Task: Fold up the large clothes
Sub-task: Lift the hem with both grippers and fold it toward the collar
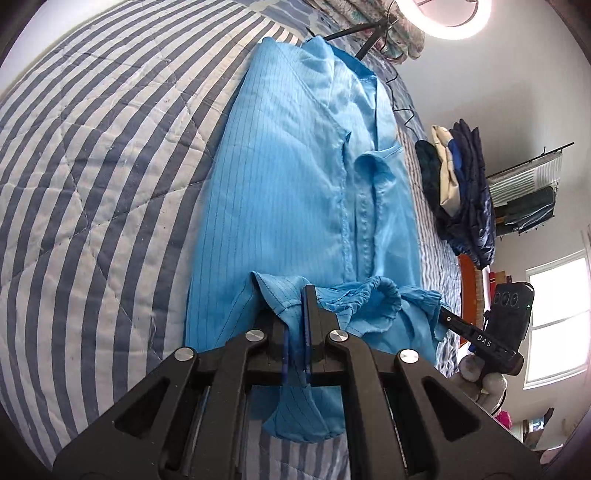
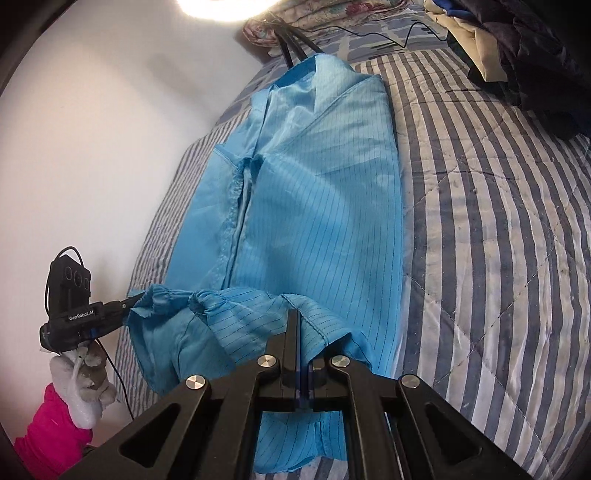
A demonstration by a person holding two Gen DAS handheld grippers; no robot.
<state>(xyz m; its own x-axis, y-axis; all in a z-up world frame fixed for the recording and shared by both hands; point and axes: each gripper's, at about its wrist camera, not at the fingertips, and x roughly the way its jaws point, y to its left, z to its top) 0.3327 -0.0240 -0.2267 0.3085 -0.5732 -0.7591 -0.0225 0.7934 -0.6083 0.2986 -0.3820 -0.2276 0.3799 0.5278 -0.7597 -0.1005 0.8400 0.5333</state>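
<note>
A large light-blue pinstriped garment (image 1: 288,184) lies lengthwise on a blue-and-white striped quilt (image 1: 92,166), collar at the far end, sleeves folded in over the front. My left gripper (image 1: 297,306) is shut on the near hem, which hangs lifted off the bed. To its right, the right gripper (image 1: 445,314) pinches the other end of the same hem. In the right wrist view, the right gripper (image 2: 297,321) is shut on the hem of the garment (image 2: 314,221). The left gripper (image 2: 127,306), held by a gloved hand with a pink sleeve, grips the bunched hem at the left.
A pile of dark and cream clothes (image 1: 461,192) (image 2: 517,55) sits on the quilt (image 2: 498,240) beside the garment. A ring light (image 1: 443,14) on tripod legs (image 1: 354,37) and a black cable (image 2: 388,38) are at the head end. A white wall (image 2: 92,147) borders one side.
</note>
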